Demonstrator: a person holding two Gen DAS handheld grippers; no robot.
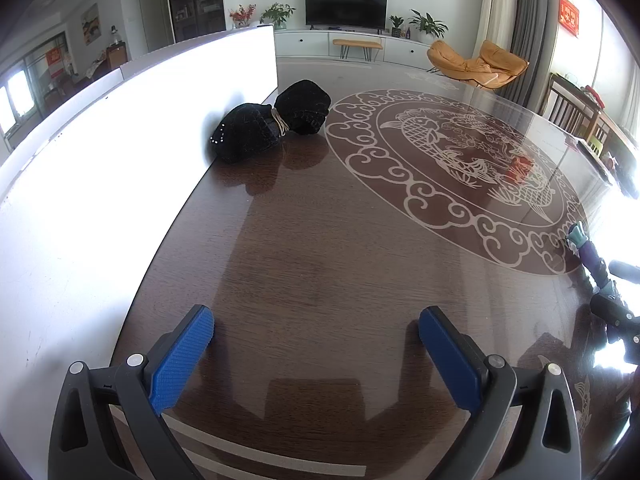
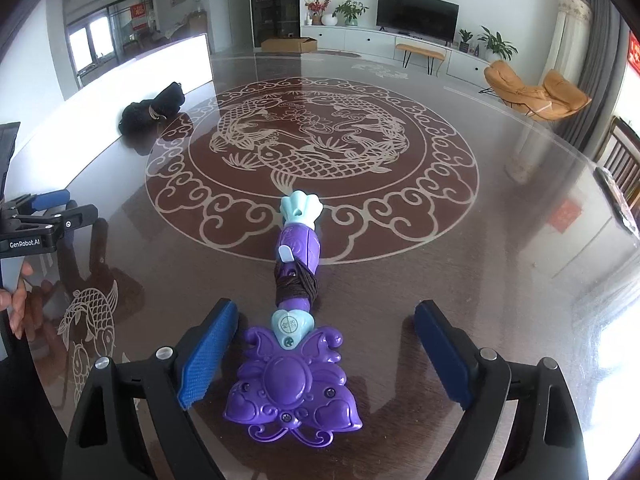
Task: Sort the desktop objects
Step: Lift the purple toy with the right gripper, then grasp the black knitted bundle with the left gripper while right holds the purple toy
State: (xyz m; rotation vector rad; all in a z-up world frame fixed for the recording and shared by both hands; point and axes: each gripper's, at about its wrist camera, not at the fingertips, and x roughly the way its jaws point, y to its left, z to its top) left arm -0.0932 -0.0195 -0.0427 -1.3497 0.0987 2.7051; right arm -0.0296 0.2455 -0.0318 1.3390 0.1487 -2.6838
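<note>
I saw a counter [image 2: 460, 288] of dark wood grain under a glossy, mirror-like finish, with a pale matt-looking fish pattern set in it. The purple toy [image 2: 294, 380] looked like smooth, shiny moulded plastic, with dark cord wound round its handle. The black bundle [image 1: 272, 126] was soft, fuzzy cloth. The right hand-held gripper [image 2: 326, 354] had ribbed blue pads [image 2: 208, 360] on matt black plastic.

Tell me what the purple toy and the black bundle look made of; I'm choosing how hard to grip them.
Purple toy: hard moulded plastic, glossy, judging by its sharp relief, highlights and screw heads; dark cord wraps its handle. Black bundle: soft, matte, knit-like fabric, probably cloth, tied round the middle with a pale band. Exact fibre can't be told.
</note>
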